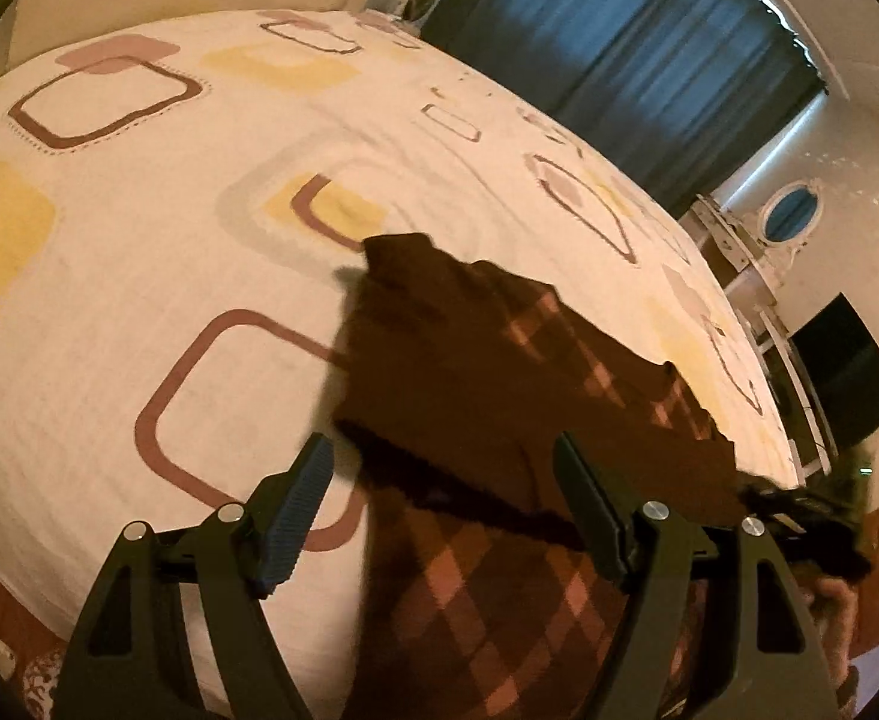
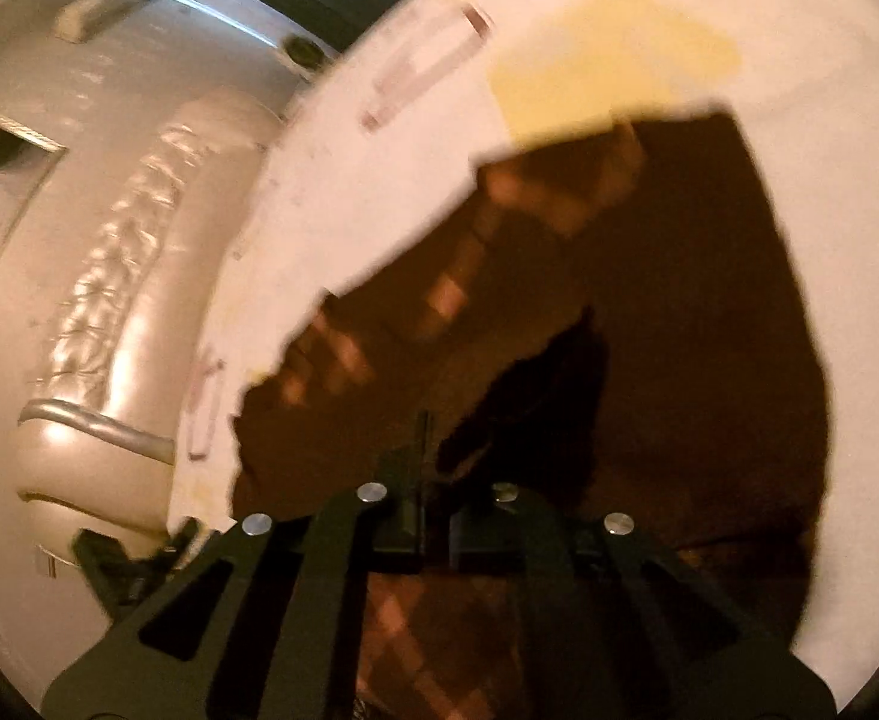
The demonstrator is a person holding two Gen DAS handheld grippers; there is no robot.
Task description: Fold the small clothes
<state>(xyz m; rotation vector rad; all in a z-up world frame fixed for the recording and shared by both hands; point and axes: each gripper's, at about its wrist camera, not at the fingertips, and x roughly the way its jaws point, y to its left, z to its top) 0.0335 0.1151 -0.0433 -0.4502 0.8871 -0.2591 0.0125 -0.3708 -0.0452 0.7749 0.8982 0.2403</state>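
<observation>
A small brown garment with an orange diamond check [image 1: 499, 372] lies partly lifted on the patterned bedsheet [image 1: 139, 240]. My left gripper [image 1: 445, 468] is open, its fingers [image 1: 301, 498] on either side of the garment's near edge, not gripping it. In the right wrist view my right gripper [image 2: 433, 468] is shut on the garment [image 2: 499, 276] and holds its edge up off the sheet [image 2: 829, 120]; a fold hangs forward from the jaws. The right gripper also shows at the right edge of the left wrist view [image 1: 799, 504].
A white bedsheet with brown and yellow rounded squares covers the bed. Blue curtains [image 1: 619, 30] hang beyond it. A white dresser with an oval mirror [image 1: 790, 216] and a dark screen [image 1: 847, 372] stand at right. A padded cream headboard [image 2: 109, 300] is left of the bed.
</observation>
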